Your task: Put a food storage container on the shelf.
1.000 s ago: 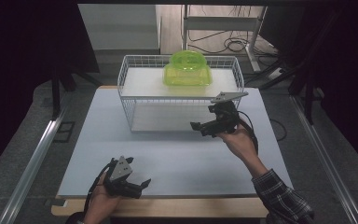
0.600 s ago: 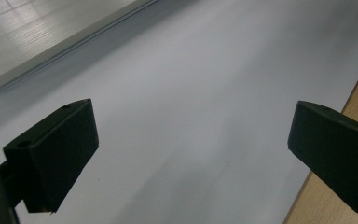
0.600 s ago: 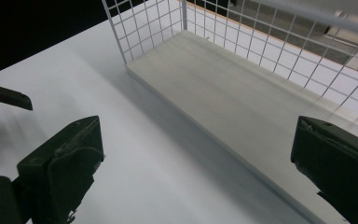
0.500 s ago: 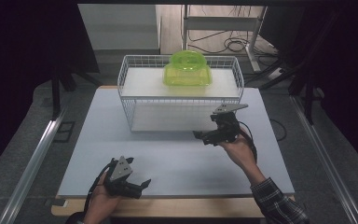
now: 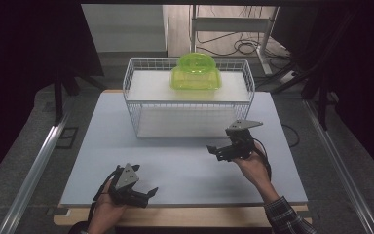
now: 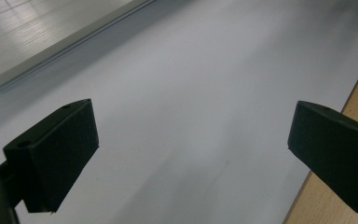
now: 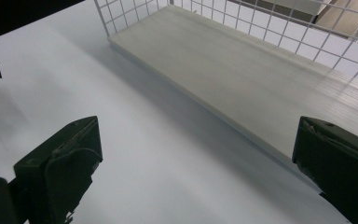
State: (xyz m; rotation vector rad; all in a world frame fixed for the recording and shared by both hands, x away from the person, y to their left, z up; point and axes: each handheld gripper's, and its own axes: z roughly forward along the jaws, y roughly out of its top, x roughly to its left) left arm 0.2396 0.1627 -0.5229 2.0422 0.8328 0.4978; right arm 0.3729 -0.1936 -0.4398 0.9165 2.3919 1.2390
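1. Nearest the person, the left claw [image 5: 143,194] sits low at the front edge of the white surface [image 5: 175,165], jaws spread wide with nothing between them. In the left gripper view there's just bare surface and a strip of the wooden edge ahead of it.

2. A bit farther in and over to the right, the right claw [image 5: 217,150] hovers above the surface, also gaping wide and empty. Its jaws point leftish across the surface, with the front of the wire basket [image 5: 131,105] just beyond it.

3. Farthest back, the green translucent dome-shaped container [image 5: 195,73] sits on the upper board of the wire basket, toward the back rail, roughly centre. Nothing is touching it.

4. So the bit that matters: the container lies up and away from both claws, slightly left of the right one. The right claw is clearly nearer, so I'd guess it makes the reach. The container's long side runs left-right, parallel to the basket's front.
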